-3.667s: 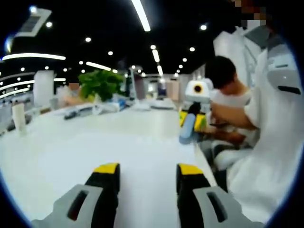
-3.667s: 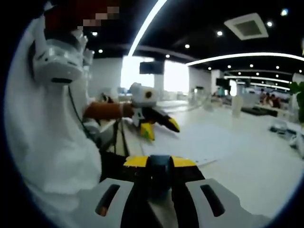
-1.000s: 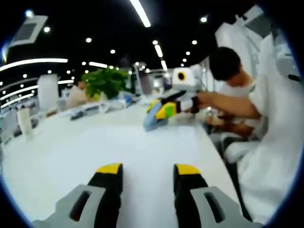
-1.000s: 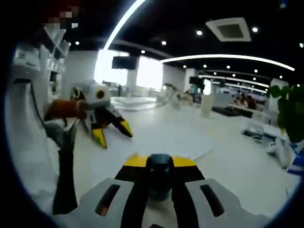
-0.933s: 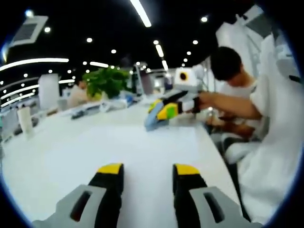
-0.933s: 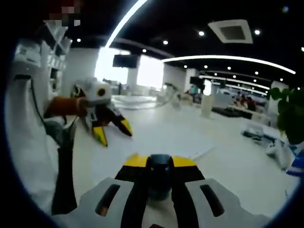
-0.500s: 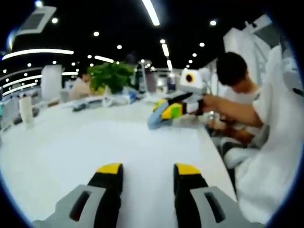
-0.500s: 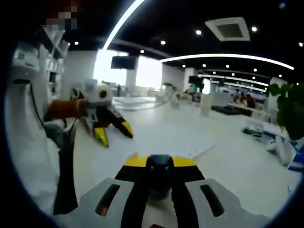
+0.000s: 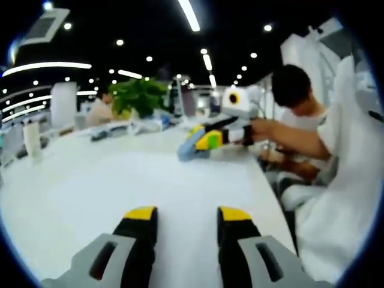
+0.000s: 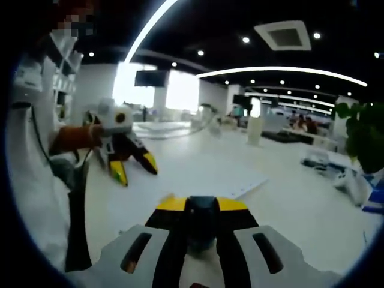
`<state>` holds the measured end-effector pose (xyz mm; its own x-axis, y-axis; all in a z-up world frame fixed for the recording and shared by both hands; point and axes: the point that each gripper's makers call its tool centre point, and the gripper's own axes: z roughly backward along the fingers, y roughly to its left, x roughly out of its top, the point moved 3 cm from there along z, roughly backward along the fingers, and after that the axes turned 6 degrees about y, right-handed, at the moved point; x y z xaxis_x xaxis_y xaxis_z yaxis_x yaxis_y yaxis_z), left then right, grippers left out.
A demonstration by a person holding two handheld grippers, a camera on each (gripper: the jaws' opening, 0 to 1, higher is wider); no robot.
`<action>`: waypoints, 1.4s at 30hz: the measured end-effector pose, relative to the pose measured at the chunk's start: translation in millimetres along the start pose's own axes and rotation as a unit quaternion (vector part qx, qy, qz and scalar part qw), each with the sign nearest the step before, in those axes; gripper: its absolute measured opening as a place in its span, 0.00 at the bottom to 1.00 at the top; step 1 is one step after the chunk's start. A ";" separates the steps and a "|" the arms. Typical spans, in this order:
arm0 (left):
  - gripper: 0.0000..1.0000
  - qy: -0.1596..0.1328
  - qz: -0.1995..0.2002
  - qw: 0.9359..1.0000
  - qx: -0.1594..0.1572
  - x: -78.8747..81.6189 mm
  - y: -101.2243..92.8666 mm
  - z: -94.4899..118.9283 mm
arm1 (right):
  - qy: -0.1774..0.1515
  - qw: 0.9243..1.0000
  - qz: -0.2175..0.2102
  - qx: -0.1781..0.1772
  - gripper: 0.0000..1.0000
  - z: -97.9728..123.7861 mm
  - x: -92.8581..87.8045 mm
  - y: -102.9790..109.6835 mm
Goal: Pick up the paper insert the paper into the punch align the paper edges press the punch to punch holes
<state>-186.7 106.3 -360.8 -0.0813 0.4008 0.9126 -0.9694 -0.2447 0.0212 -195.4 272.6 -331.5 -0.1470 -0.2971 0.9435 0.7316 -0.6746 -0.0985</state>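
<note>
A white sheet of paper [image 9: 180,180] lies flat on the white table [image 9: 54,192], just ahead of my left gripper [image 9: 189,213], which is open and holds nothing. My right gripper [image 10: 201,207] is shut on a small blue punch [image 10: 201,223]. In the left gripper view, the right gripper [image 9: 201,137] hovers over the far side of the sheet with the blue punch [image 9: 187,150] at its tips. In the right gripper view, the paper [image 10: 204,174] spreads ahead with a corner at the right, and the left gripper [image 10: 133,167] stands open at the left.
A person in white [image 9: 300,126] sits at the table's right edge. A green plant [image 9: 138,96], a white cup [image 9: 33,141] and scattered items [image 9: 114,133] stand at the far side. More clutter [image 10: 354,180] lies at the right in the right gripper view.
My right gripper has carried the blue punch from the table's edge near the person out over the paper, drifting a little further left in the last half second. The left gripper stays open.
</note>
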 end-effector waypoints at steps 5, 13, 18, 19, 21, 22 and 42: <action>0.40 0.000 0.000 1.000 -0.001 -0.1 -0.1 0.2 | 0.001 1.000 -0.005 -0.008 0.19 -1.7 0.1 -4.1; 0.41 -0.004 -0.005 1.000 -0.001 -0.8 -0.5 1.4 | 0.003 1.000 -0.009 -0.018 0.19 -5.6 -0.1 -9.0; 0.41 -0.005 -0.005 1.000 -0.002 -1.2 -0.5 1.6 | 0.003 1.000 -0.008 -0.021 0.19 -9.6 0.7 -11.9; 0.41 -0.005 -0.003 1.000 -0.003 -1.3 -0.3 1.6 | 0.003 1.000 -0.008 -0.021 0.19 -10.4 0.8 -12.6; 0.41 -0.007 -0.003 1.000 -0.003 -1.5 -0.2 1.5 | 0.003 1.000 -0.009 -0.022 0.19 -12.2 1.3 -14.5; 0.41 -0.007 -0.003 1.000 -0.003 -1.5 -0.1 1.4 | 0.003 1.000 -0.010 -0.022 0.19 -12.6 1.3 -15.2; 0.42 -0.009 -0.001 1.000 -0.003 -1.8 -0.4 1.7 | -0.002 0.999 -0.024 -0.049 0.19 -27.0 3.4 -36.7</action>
<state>-185.8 104.2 -361.7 -0.0756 0.3847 0.9200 -0.9708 -0.2390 0.0202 -240.8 278.1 -333.2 -0.1770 -0.2609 0.9490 0.6559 -0.7502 -0.0839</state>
